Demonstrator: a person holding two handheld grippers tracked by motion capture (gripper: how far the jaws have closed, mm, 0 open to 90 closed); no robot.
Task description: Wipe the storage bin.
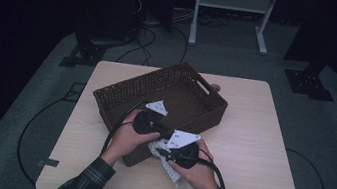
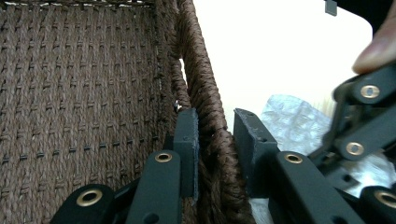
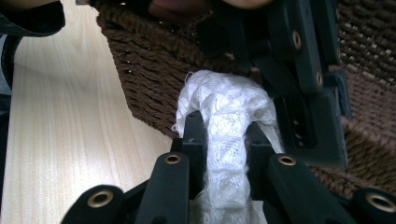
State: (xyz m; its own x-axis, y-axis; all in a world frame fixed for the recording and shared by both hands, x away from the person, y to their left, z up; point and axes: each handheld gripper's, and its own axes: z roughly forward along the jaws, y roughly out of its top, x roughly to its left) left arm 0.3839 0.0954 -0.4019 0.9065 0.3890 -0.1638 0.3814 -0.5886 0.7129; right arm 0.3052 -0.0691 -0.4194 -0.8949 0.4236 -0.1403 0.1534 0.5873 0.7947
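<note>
A brown woven basket (image 1: 121, 90) stands on the light wooden table (image 1: 251, 137). My left gripper (image 2: 215, 121) straddles the basket's near wall (image 2: 205, 88), one jaw inside and one outside, and the pads press on the weave. In the high view that gripper (image 1: 158, 129) sits at the basket's front edge. Close beside it, my right gripper (image 3: 226, 123) is shut on a white lacy cloth (image 3: 226, 98) bunched up against the outside of the basket wall (image 3: 140, 65). The rest of the cloth (image 1: 169, 169) hangs down to the table under my right hand.
A small grey round thing (image 1: 215, 87) lies on the table behind the basket. Bare tabletop stretches to the right (image 1: 258, 153) and left (image 3: 60, 140). Beyond the table are floor cables (image 1: 150, 36), a white stand (image 1: 233, 3) and black stand bases (image 1: 309, 83).
</note>
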